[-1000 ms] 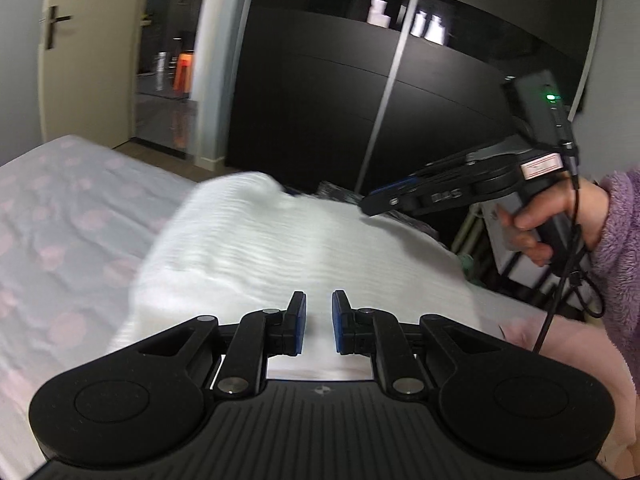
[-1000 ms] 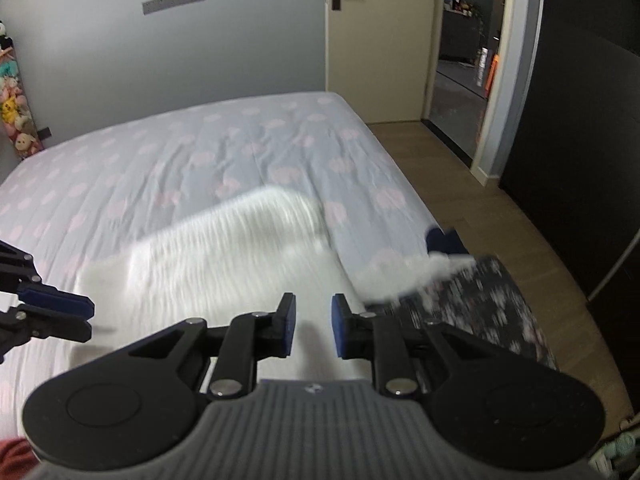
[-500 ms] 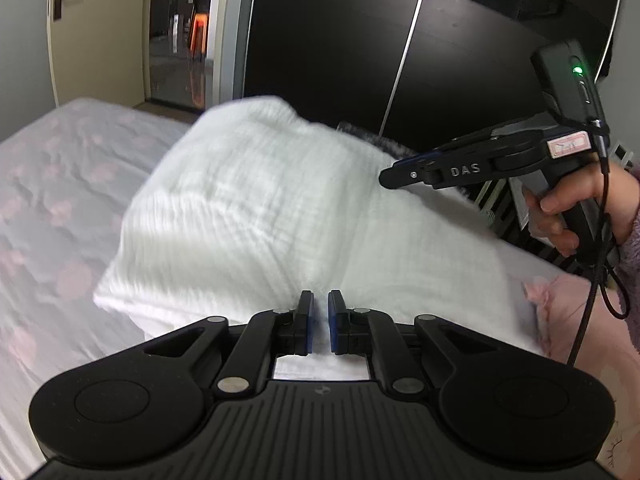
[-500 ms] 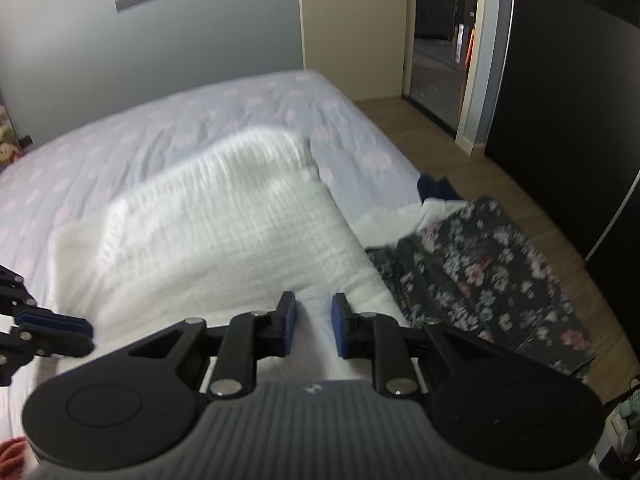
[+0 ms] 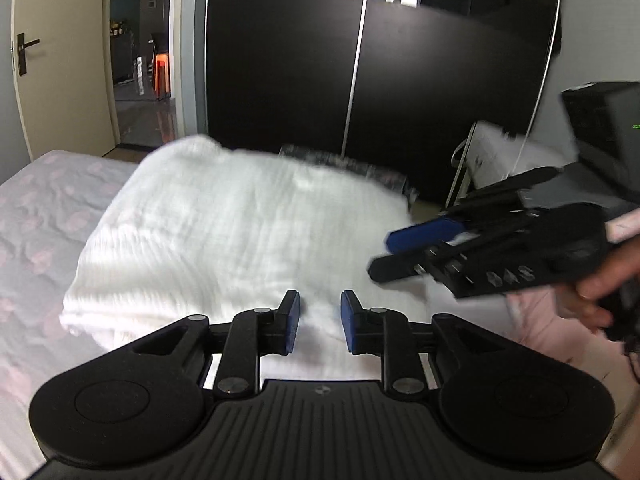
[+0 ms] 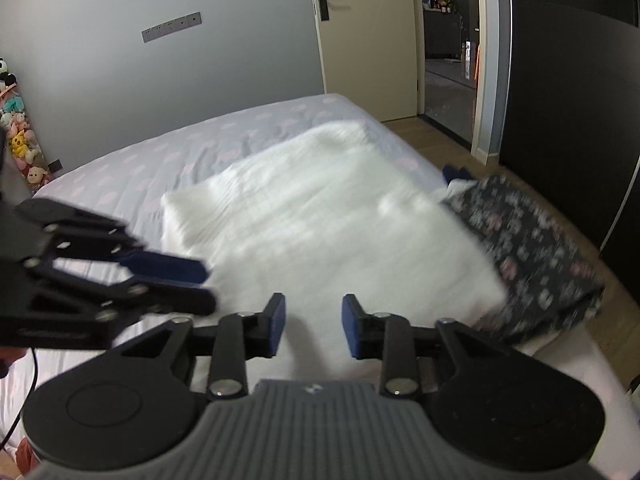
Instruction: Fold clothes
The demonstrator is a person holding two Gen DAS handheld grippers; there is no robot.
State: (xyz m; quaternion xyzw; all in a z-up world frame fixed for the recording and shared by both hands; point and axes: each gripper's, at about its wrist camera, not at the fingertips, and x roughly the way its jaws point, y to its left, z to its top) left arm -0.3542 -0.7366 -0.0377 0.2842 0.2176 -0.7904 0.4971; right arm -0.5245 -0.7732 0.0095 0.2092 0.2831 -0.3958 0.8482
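Note:
A white textured cloth [image 5: 240, 232] lies folded on the bed, also in the right wrist view [image 6: 328, 232]. My left gripper [image 5: 319, 322] is open and empty just above the cloth's near edge. My right gripper [image 6: 312, 326] is open and empty over the same edge. Each gripper shows in the other's view: the right one [image 5: 404, 254] at the right, the left one [image 6: 188, 280] at the left, both blurred.
The bed [image 6: 132, 176] has a pale sheet with pink spots. A dark floral garment [image 6: 532, 252] lies at the bed's right edge. A black wardrobe [image 5: 360, 80] stands behind, an open doorway [image 5: 136, 64] beside it. Plush toys [image 6: 16, 140] hang at the far left.
Both grippers went from shut on the cloth's edge to open, letting it go. The cloth has settled flat on the bed. The grippers have moved closer together.

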